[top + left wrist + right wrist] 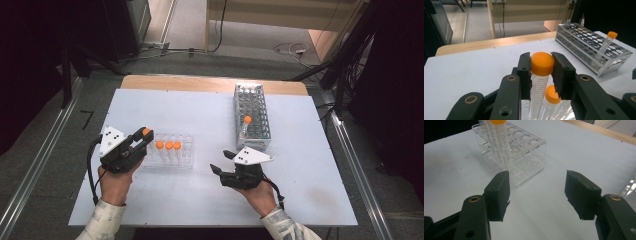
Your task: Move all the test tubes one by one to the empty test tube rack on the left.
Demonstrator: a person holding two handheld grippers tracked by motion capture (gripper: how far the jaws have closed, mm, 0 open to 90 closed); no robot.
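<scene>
1. The orange-capped tube (541, 75) stands upright at the desk's 9 o'clock side, just above the clear plastic rack (170, 156); the left gripper (541, 65) has its fingers (525, 72) clamped on the tube's cap from both sides.
2. Three more capped tubes (168, 145) stand in a row in that clear rack, just at 3 o'clock of the held one.
3. The right gripper (222, 162) hovers at about 5 o'clock on the desk, its fingers (499, 195) spread apart with nothing between them, pointing toward the clear rack.
4. A metal rack (251, 121) lies toward 1 o'clock, with one orange-capped tube (246, 125) leaning in it.
5. The desk (200, 200) is white-topped with a wooden strip along its far edge.
6. Around it: grey floor, metal rails either side, cables at 12 o'clock, and what may be dark equipment in the corners.
</scene>
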